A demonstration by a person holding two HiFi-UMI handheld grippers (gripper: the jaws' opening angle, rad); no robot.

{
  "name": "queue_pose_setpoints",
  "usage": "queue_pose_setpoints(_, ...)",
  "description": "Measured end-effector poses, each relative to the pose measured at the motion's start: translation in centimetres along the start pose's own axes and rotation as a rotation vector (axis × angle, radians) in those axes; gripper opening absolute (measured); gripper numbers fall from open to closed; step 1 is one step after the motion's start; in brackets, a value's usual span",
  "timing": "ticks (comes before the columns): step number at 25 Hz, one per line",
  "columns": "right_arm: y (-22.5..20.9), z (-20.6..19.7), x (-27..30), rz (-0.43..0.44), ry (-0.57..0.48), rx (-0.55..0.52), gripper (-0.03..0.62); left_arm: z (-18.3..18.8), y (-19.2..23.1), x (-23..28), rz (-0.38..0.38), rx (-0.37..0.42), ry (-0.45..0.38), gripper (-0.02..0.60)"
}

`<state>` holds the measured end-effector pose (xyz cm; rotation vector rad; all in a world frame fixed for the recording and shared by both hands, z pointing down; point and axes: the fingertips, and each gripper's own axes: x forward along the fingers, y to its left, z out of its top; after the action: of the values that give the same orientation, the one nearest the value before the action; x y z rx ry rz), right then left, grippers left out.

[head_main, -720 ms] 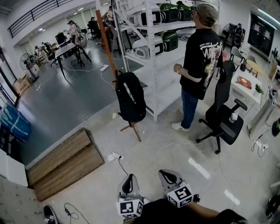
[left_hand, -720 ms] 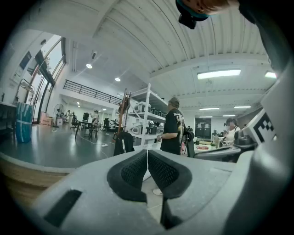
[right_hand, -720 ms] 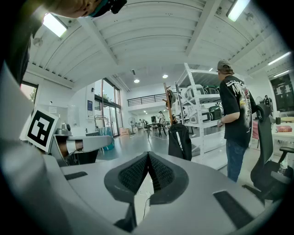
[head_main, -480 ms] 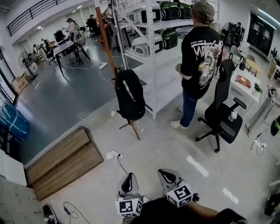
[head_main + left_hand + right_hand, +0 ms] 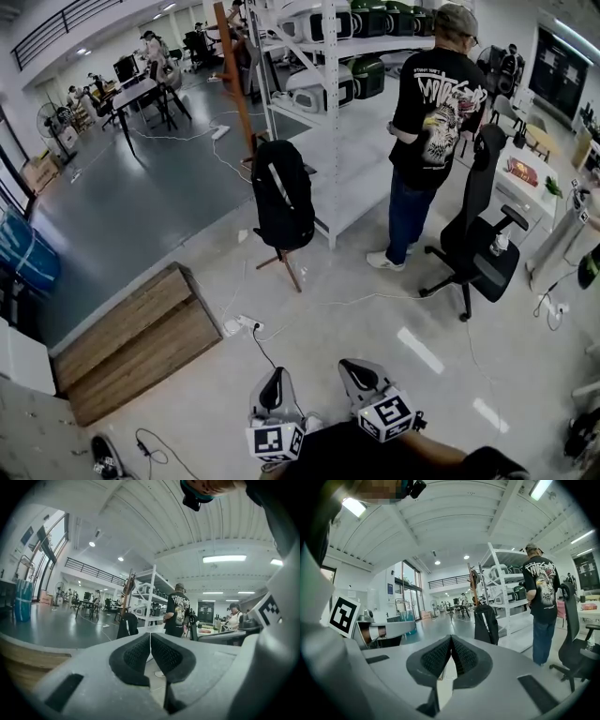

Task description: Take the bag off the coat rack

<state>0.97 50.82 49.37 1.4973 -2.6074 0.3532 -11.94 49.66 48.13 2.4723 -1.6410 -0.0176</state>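
A black backpack (image 5: 283, 194) hangs on a brown wooden coat rack (image 5: 236, 89) in the middle of the room, well ahead of me. The same bag (image 5: 127, 625) shows small in the left gripper view, and the bag (image 5: 486, 624) stands beside the rack pole (image 5: 472, 590) in the right gripper view. My left gripper (image 5: 274, 394) and right gripper (image 5: 359, 377) sit close to my body at the bottom of the head view, far from the bag. Both are shut with nothing between their pads.
A person in a black printed T-shirt (image 5: 431, 122) stands by a white shelving unit (image 5: 323, 103) just right of the rack. A black office chair (image 5: 478, 234) is further right. A wooden platform (image 5: 131, 337) lies left; cables and a power strip (image 5: 246, 325) cross the floor.
The view has shifted slightly, so rack and bag sit a little nearer. The person by the shelf has turned their back more toward me. Both grippers stay low and shut.
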Motion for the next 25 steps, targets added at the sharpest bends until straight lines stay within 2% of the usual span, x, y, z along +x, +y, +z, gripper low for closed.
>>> queue_pose_setpoints(5,2.3,0.3,1.4,-0.012,-0.001,-0.011,0.012,0.1,2.3,-0.9,-0.018,-0.016,0.006,0.018)
queue_pose_setpoints(15,5.5,-0.3,3.9,-0.036,-0.009,-0.017,0.012,0.0,6.2,-2.4,-0.032,-0.002,-0.01,0.018)
queue_pose_setpoints(25,4.7,-0.3,8.2,-0.026,-0.004,-0.012,0.012,-0.2,8.8,-0.2,0.0,-0.001,0.0,0.018)
